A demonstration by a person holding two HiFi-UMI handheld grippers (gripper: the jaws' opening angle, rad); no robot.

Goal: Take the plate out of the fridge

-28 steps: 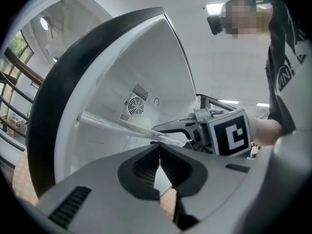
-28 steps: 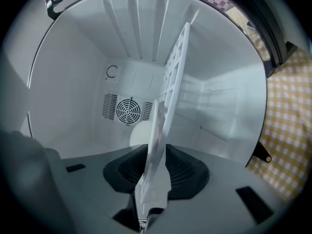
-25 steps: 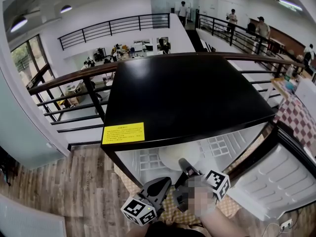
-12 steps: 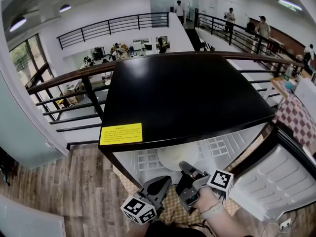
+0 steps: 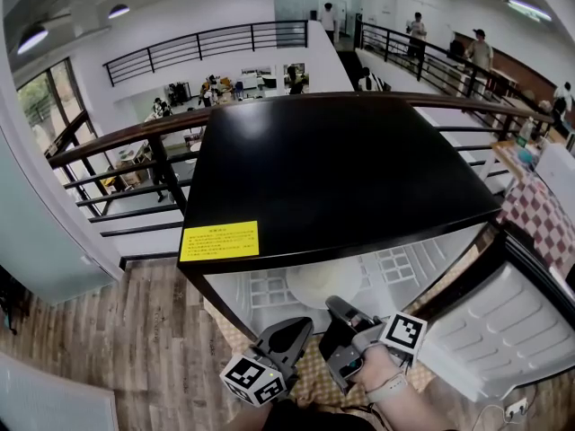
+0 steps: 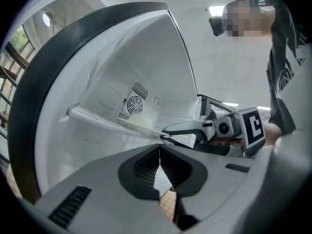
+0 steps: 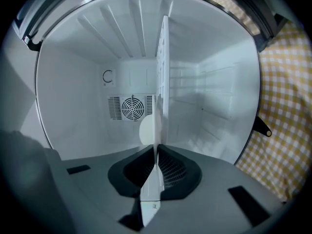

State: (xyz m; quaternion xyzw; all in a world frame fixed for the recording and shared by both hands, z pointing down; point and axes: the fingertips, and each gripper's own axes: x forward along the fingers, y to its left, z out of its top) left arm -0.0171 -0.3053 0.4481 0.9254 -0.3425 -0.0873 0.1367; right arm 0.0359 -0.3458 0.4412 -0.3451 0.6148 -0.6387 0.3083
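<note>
Plate removal depends on the right gripper. Its jaws are pinched shut on what looks like the plate's near rim. The cream disc lies on the white shelf inside the fridge.

With so thin a bite, I judge it best to lift the rim only slightly. Then draw it slowly straight back and level toward the open front, so the plate neither pivots in the pads nor scrapes the shelf grid.

The left gripper, its jaws together on nothing, hovers just outside the opening and could steady the underside once the plate clears.

The right hand reaches forward and down from the bottom of the head view. Its gripper is rolled on its side so the jaws meet above and below the rim. The door hangs open at the right.
</note>
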